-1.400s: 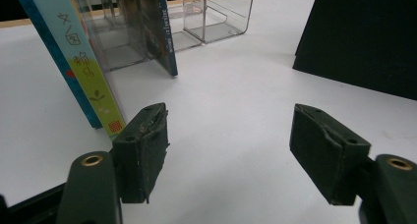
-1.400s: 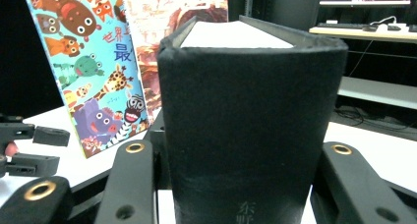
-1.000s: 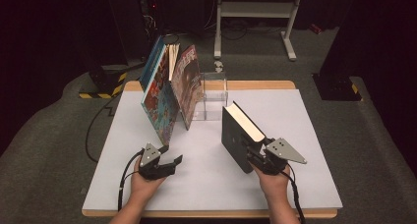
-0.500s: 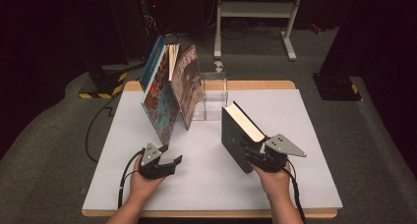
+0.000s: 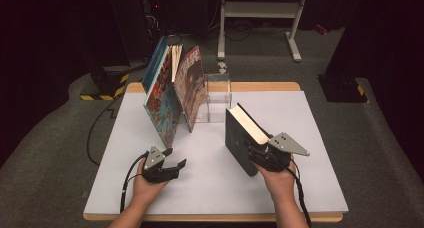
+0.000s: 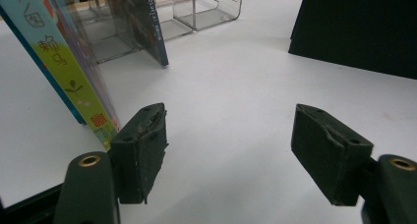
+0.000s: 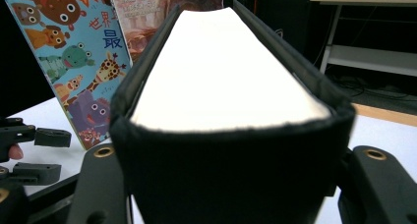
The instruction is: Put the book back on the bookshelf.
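Now | white table [image 5: 210, 188] (dark room) | left gripper [image 5: 172, 164] fingers apart | right gripper [image 5: 257, 153] fingers just widened, flanking black book [image 5: 240, 143]

Thick black hardcover book [image 5: 241, 138], upright on the white table [image 5: 310, 183], cream page edges upward.

In the right gripper view, a thick black book [image 7: 231, 135] stands so close that it hides both pads of the right gripper [image 7: 231, 194]; whether they press on its covers cannot be told. The book's lower part is cut off by the bottom edge. Behind it, a picture book [image 7: 74, 52] with cartoon animals is cut off at the top and left. In the left gripper view, the black book [image 6: 359, 27] is cut off by the top and right edges. In the high view, the clear plastic stand [image 5: 218, 95] is partly hidden by leaning books [image 5: 172, 95].
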{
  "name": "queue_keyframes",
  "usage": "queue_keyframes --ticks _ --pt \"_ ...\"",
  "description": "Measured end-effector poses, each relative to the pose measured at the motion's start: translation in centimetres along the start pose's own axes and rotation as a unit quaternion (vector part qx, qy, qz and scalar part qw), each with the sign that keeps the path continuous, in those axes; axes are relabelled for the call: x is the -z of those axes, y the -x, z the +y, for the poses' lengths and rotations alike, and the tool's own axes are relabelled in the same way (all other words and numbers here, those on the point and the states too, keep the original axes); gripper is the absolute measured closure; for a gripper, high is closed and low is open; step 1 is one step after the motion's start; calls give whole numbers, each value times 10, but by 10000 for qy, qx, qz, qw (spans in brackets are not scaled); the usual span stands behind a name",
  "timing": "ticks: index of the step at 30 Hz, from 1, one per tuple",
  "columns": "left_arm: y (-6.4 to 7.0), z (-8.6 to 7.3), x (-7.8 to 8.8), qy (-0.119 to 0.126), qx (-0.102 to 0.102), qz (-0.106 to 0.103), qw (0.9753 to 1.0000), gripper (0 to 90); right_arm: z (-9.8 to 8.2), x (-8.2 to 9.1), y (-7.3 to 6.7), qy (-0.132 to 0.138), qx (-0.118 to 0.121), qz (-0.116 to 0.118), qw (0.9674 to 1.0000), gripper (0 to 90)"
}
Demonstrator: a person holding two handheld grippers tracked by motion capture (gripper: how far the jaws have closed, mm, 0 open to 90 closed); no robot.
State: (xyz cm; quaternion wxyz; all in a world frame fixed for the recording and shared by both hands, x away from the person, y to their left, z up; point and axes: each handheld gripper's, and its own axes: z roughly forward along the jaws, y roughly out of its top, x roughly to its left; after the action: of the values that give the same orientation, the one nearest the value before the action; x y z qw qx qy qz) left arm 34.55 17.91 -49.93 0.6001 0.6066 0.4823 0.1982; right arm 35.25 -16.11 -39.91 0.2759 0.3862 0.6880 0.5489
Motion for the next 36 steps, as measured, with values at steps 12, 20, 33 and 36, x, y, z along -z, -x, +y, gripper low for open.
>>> queue_keyframes --ticks 12,20,33,36 --pt "0 0 0 -2 -5 -42 10000 265 7 -7 -5 15 127 49 9999 462" --pt "0 -1 -1 -46 -18 -25 10000 219 7 -7 -5 -16 115 34 9999 470" --pt "1 -1 -2 -58 6 1 10000 215 10 -7 -5 -193 72 -29 9998 490" --pt "0 -1 -2 -64 6 5 10000 216 10 -6 -6 -199 80 -55 9998 507"
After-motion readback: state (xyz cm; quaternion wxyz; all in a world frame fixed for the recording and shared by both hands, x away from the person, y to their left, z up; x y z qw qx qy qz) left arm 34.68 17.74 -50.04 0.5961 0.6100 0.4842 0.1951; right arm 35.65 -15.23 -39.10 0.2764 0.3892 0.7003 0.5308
